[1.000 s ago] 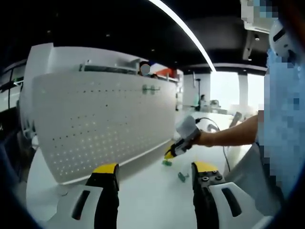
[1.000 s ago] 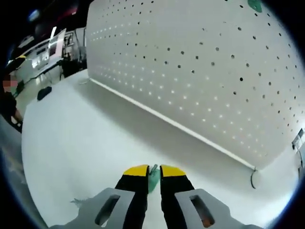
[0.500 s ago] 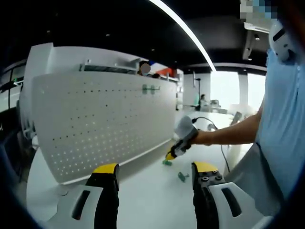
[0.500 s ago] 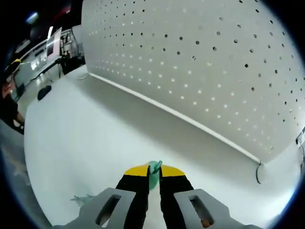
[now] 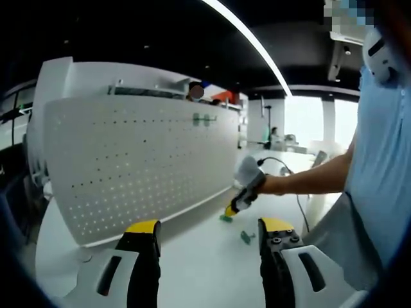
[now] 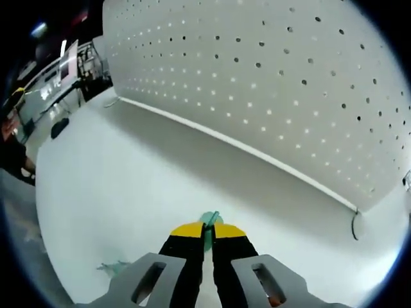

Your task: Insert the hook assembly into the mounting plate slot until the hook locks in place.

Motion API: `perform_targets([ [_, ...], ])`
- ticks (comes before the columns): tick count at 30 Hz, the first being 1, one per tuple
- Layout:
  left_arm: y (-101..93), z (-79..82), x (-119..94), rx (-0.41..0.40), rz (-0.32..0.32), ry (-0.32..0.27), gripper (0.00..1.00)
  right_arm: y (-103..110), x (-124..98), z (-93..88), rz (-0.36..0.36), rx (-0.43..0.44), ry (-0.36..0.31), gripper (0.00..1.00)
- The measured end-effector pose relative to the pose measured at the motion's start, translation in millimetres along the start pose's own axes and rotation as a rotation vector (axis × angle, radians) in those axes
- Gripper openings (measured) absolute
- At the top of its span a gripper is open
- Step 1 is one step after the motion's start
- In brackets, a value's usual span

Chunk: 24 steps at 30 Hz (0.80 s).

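A white pegboard mounting plate stands upright on the white table; it spreads across the right gripper view too, pegboard. My right gripper is shut on a small green hook, just above the tabletop. In the left gripper view that right gripper hovers near the pegboard's foot with the green hook at its tip. A second green hook lies on the table beside it. Two green hooks hang high on the pegboard. My left gripper is open, holding nothing.
A person's arm and light blue shirt take up the right of the left gripper view. A cable trails across the table behind. Another green piece lies at the lower left in the right gripper view. Desks stand beyond.
The right gripper has closed tighter on the green hook, whose tip now pokes past the jaws. Its view has shifted slightly along the pegboard. The left gripper has not moved.
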<state>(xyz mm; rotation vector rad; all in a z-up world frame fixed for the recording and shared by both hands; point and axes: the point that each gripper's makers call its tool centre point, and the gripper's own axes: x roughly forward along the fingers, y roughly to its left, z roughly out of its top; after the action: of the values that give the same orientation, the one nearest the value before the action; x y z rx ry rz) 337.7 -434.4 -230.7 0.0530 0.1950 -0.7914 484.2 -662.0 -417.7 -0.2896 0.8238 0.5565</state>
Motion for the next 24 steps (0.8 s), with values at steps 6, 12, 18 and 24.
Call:
perform_targets([
  [6,0.5,-1.0,-1,-0.001,0.001,0.003,0.63,-1,0,0.4,0.000,0.005,-0.007,0.01],
  [12,-0.1,-1.1,0,0.000,-0.002,0.005,0.63,-2,-4,4.9,-0.005,0.006,-0.039,0.01],
  [18,-0.9,0.8,1,0.003,-0.005,0.002,0.63,-8,-13,17.2,-0.022,0.004,-0.101,0.01],
  [24,-2.2,3.4,2,0.009,-0.008,0.000,0.63,-11,-25,29.0,-0.039,0.001,-0.155,0.01],
])
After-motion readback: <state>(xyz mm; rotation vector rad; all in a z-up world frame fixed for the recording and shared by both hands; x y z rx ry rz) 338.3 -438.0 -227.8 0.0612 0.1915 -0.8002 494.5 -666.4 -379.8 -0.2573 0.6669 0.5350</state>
